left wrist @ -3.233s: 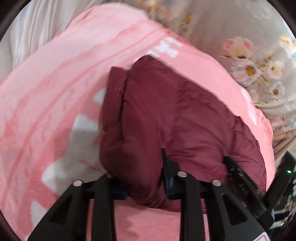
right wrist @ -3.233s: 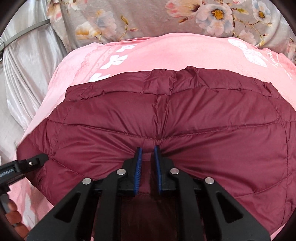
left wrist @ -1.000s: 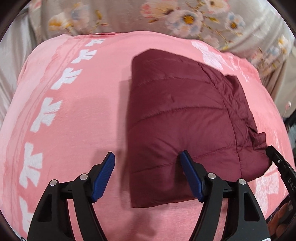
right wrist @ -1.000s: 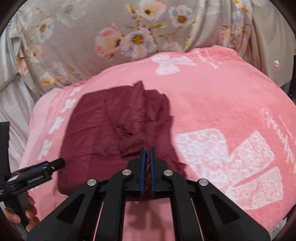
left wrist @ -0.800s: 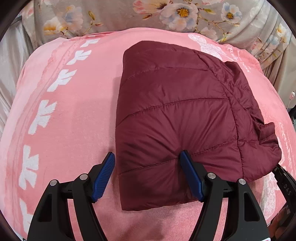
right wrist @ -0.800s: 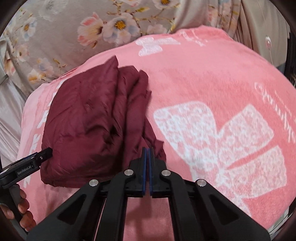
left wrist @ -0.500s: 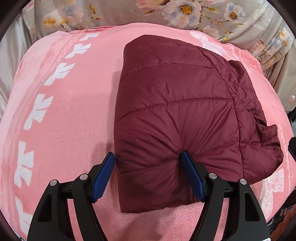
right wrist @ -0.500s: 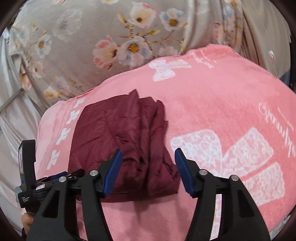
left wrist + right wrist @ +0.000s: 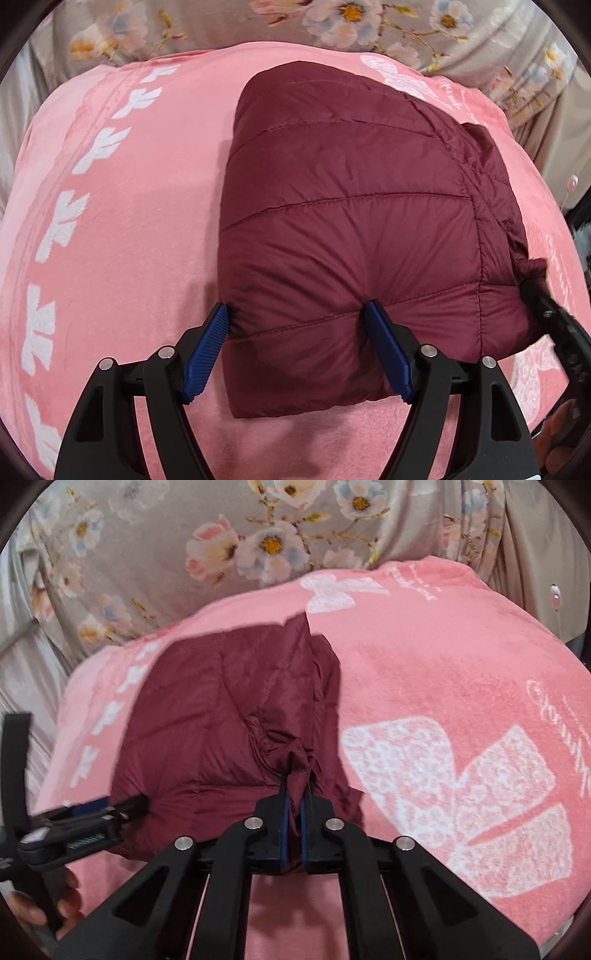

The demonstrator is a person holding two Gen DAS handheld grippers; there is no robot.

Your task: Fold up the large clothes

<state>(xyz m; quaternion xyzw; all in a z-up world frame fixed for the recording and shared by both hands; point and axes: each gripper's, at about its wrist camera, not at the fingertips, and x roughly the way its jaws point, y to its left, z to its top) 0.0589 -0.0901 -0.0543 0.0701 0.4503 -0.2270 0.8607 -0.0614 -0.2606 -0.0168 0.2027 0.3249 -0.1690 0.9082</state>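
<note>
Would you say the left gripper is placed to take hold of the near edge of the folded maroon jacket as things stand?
Probably yes: the left gripper, jaws opening, already straddles the maroon jacket's near edge, with nothing between pads and fabric.

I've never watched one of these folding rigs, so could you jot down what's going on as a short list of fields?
Garment: maroon puffer jacket, folded into a compact bundle
Surface: pink blanket with white prints
Backdrop: floral fabric
Left gripper: jaws opening, straddling the bundle's near edge
Right gripper: shut, pinching a jacket fold
</note>
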